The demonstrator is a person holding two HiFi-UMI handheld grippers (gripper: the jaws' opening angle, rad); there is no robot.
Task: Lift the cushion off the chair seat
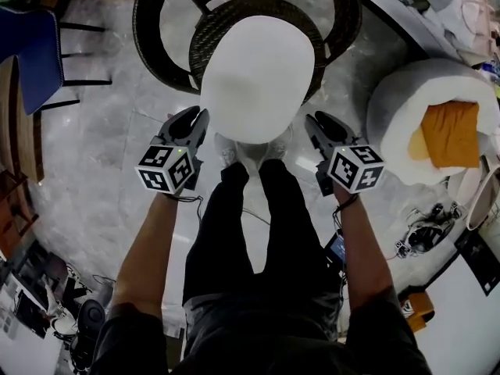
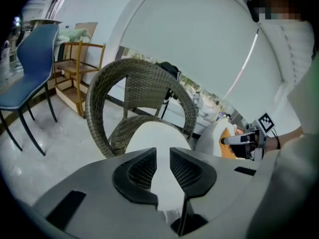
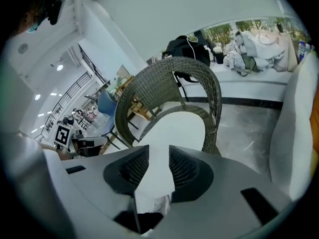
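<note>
Cushion (image 1: pixel 256 76) on wicker chair (image 1: pixel 205 41) — left tool (image 1: pixel 192 121), right tool (image 1: pixel 316 128), jaws apart, beside its near edge.

Lounge-like room: wicker chair (image 1: pixel 150 31), beanbag (image 1: pixel 406 100), marble floor (image 1: pixel 101 170).

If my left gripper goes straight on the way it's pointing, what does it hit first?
Most likely the white cushion, at its near edge on the wicker chair; depth is uncertain.
</note>
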